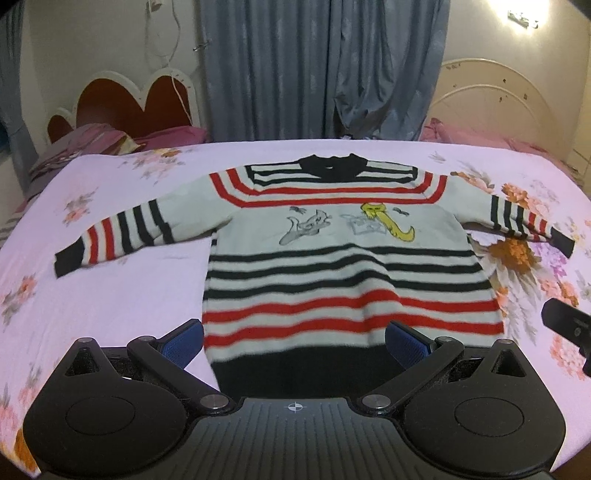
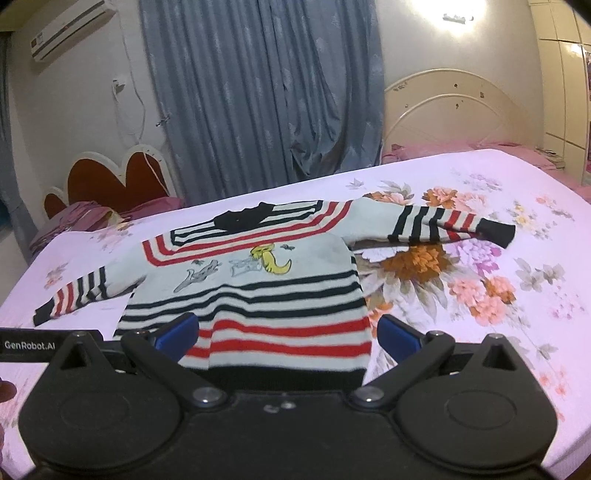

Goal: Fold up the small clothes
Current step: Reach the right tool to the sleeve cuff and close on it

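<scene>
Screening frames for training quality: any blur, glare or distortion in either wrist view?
Left wrist: sweater hem soft with blur, lamp glare top right, fisheye bends the bed edge. Right wrist: same softness near the hem, blown-out glare patch on the wall, horizon tilted.

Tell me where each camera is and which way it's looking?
Left wrist: sits on the left gripper, low at the striped sweater hem, facing curtains; both fingers spread, the right gripper's tip peeks in.
Right wrist: sits on the right gripper, at the hem's right side, facing the same way; fingers spread.
Shared: sweater, floral bedsheet, curtains, headboards.
</scene>
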### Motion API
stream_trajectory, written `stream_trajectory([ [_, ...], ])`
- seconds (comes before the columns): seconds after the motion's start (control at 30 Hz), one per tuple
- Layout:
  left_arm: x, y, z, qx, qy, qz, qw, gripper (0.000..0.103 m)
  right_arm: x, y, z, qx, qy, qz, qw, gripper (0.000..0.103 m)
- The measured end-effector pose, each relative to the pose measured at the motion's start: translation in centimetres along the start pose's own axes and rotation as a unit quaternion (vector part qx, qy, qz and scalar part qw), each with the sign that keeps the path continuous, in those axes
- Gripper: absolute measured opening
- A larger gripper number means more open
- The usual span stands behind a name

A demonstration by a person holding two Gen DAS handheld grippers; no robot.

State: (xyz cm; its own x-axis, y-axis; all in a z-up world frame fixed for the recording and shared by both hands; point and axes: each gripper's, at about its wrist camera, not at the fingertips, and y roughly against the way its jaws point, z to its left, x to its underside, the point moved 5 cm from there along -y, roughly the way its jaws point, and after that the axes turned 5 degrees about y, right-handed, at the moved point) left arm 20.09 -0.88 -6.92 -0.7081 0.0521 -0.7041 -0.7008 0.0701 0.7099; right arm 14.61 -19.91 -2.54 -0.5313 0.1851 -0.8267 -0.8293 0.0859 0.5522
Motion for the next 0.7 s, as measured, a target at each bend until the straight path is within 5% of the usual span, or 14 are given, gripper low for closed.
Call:
stream_trajectory([
  [0.33, -3.2, -6.1, 2.0, 0.013, 0.037, 0.010, 0.9992, 0.103, -2.7, -4.5, -0.7, 0.032, -0.010, -0.003, 0.999, 0.101],
  [0.7, -4.9, -11.7, -0.8, 0.000, 0.023, 0.031, 0.9992, 0.103, -3.8, -9.6, -6.5, 0.070, -0.020, 0.017, 0.997, 0.096],
])
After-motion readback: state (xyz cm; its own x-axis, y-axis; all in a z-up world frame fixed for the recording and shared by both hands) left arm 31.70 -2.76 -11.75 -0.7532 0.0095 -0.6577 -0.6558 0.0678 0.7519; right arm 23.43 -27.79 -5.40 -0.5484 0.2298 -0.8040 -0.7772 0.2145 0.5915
